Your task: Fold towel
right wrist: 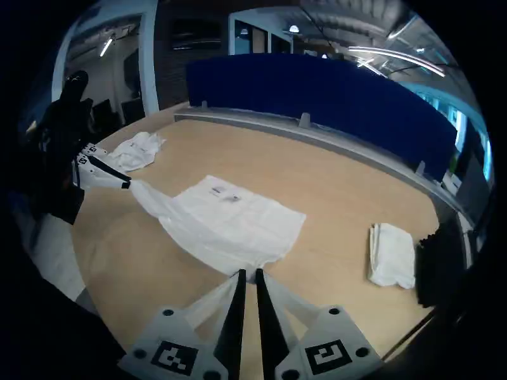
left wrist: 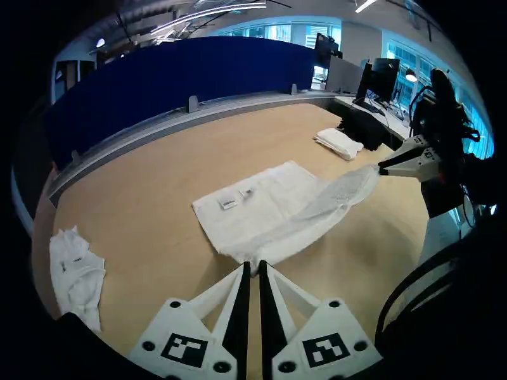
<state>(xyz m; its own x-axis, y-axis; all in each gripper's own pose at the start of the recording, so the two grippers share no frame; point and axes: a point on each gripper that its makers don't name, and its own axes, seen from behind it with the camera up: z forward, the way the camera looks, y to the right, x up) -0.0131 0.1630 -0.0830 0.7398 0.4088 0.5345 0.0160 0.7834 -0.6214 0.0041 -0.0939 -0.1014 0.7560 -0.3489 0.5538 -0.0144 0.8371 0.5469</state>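
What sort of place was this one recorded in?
Most likely an open-plan office: a long wooden desk backed by a blue partition screen, computer monitors at one end, and strip lights overhead.

Table: broad light-wood top [left wrist: 146, 190], its far edge curving.
Divider: dark blue screen [left wrist: 177, 76] standing along that far edge, above a grey rail [left wrist: 209, 114] with small grey brackets.
Neighbouring desk: pale surface [left wrist: 380, 117] past the table's end, carrying dark monitors [left wrist: 380, 79].
Windows: bright bluish glazing [left wrist: 279, 31] behind the divider, and more panes [left wrist: 399, 54] behind the monitors.
Ceiling: exposed and dark, with long strip lights [left wrist: 209, 14] and a round lamp [right wrist: 293, 28].
Wall: white pillar [right wrist: 149, 57] beside a dim doorway area in the right gripper view.
Light: cool, even, mostly from overhead.
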